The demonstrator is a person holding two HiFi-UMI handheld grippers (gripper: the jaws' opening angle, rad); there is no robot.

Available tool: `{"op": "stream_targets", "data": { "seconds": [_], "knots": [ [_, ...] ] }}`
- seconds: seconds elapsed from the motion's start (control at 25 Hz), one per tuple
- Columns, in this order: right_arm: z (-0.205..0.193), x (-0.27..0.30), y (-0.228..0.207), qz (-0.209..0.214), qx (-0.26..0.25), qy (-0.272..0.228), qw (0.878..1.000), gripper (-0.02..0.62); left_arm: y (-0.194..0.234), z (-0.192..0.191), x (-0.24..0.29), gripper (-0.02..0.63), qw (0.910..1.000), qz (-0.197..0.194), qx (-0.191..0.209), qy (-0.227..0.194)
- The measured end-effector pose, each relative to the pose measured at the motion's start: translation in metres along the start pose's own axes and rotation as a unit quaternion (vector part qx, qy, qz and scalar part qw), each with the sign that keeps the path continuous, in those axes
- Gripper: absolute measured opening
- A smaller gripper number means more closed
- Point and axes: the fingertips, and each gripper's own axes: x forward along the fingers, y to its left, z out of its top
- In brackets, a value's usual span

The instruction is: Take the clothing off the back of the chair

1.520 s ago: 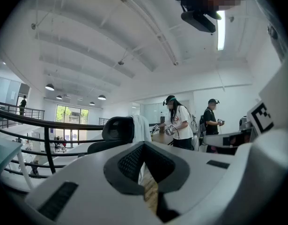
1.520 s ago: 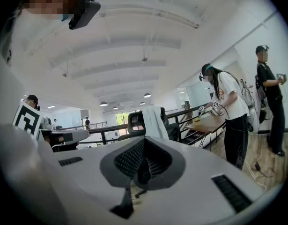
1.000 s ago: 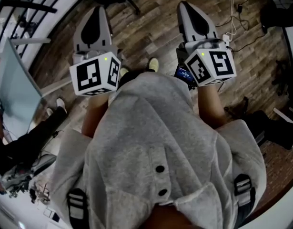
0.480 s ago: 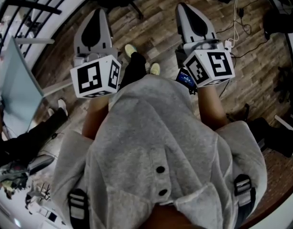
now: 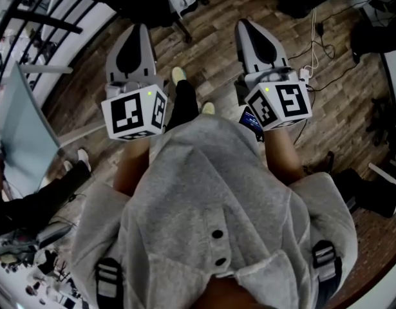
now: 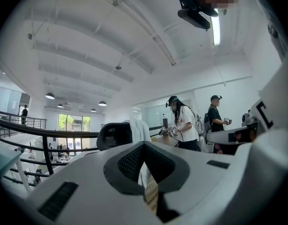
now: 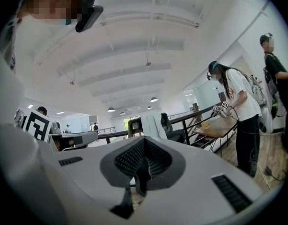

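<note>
1. The left claw (image 5: 134, 32), a white shell with grey ribbed pads, is at the upper left of the head view. It points level, with its jaws together and nothing between them.
2. The right claw (image 5: 246, 26) is built the same way and sits at the upper right of that view. It is closed and empty as well.
3. Well beyond both tips, just left of centre in the left gripper view, stands a black office chair (image 6: 114, 135) with a mesh back. The white clothing (image 6: 138, 131) is draped over the top of that back and hangs down beside it. Neither claw is near it.
4. The white clothing looks like soft, limp fabric. It is probably light and not fragile, and likely to sag and fold once lifted. It may catch on the top edge of the chair.
5. The best hold seems to be a pinch on the fold where the cloth crosses the top of the back. The jaws would have to open first. Lifting upward before drawing away should clear the edge.
6. Below the claws in the head view is a wooden plank floor (image 5: 210, 63).
</note>
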Motion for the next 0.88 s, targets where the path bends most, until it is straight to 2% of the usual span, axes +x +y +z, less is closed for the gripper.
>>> {"op": "stream_targets", "data": {
  "seconds": [0.24, 0.64, 0.88],
  "knots": [
    [0.005, 0.045, -0.003, 0.006, -0.005, 0.015, 1.000, 0.012, 0.022, -0.002, 0.039, 0.011, 0.9998, 0.004, -0.010, 0.016],
    [0.034, 0.130, -0.004, 0.014, -0.024, 0.019, 0.999, 0.012, 0.075, 0.008, 0.101, 0.011, 0.9995, 0.014, -0.018, 0.020],
    [0.032, 0.180, -0.006, 0.008, -0.026, 0.023, 0.999, 0.012, 0.113, 0.001, 0.137, 0.011, 0.9986, 0.031, -0.028, 0.033]
  ]
}}
